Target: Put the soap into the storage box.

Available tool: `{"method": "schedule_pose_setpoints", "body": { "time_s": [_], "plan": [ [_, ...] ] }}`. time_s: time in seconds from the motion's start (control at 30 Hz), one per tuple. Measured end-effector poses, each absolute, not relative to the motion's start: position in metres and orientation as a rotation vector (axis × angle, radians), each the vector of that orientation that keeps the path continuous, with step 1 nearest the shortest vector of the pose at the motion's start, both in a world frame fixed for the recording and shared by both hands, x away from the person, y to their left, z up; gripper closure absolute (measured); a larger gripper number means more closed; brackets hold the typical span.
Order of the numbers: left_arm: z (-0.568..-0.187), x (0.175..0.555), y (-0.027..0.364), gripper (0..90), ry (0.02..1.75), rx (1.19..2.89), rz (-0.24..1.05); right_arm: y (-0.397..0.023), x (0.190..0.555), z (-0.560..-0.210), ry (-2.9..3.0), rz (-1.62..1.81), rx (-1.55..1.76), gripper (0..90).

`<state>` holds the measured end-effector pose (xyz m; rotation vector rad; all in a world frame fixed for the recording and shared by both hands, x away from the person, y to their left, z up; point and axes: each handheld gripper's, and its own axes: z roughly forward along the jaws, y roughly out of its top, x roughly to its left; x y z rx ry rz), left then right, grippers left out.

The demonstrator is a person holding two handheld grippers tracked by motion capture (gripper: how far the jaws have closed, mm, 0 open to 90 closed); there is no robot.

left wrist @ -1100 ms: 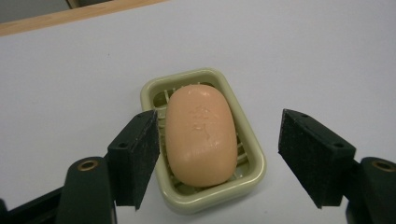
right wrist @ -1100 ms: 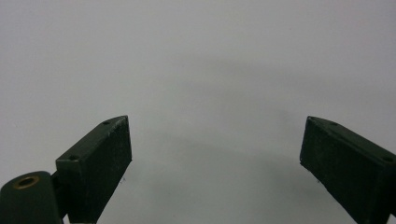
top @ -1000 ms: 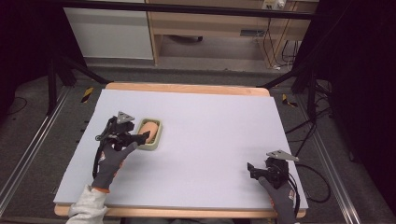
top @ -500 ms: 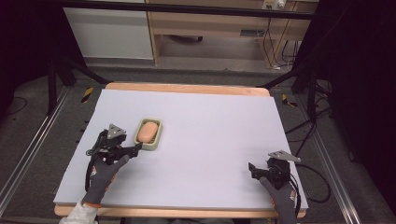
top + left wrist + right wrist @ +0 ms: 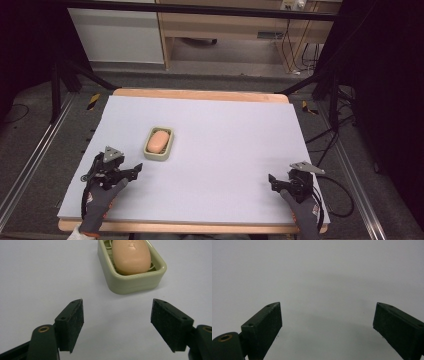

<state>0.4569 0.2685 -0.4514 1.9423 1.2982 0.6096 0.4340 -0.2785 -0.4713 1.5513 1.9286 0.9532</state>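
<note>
While the soap bar (image 5: 131,255) lies in its soap dish (image 5: 136,284) just beyond the fingertips, the left gripper (image 5: 117,325) is seen with jaws just opened wide, nothing between

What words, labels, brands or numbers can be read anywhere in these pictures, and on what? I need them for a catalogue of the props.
None can be read.
Soap bar: faint raised marks on top, too blurred to read.
Soap dish: no lettering.
Left hand-held gripper and right hand-held gripper: no markings on the black pads.
Table: plain, no print.
</note>
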Motion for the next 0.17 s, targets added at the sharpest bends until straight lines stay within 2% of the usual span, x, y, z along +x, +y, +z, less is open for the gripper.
{"method": "schedule_pose_setpoints", "body": {
  "time_s": [0.17],
  "plan": [
    [-0.4529,0.4568,0.2735,25.6,1.315,1.932,0.623,-0.2787,0.4343,-0.4716,1.925,0.947,1.558,8.8]
  ]
}}
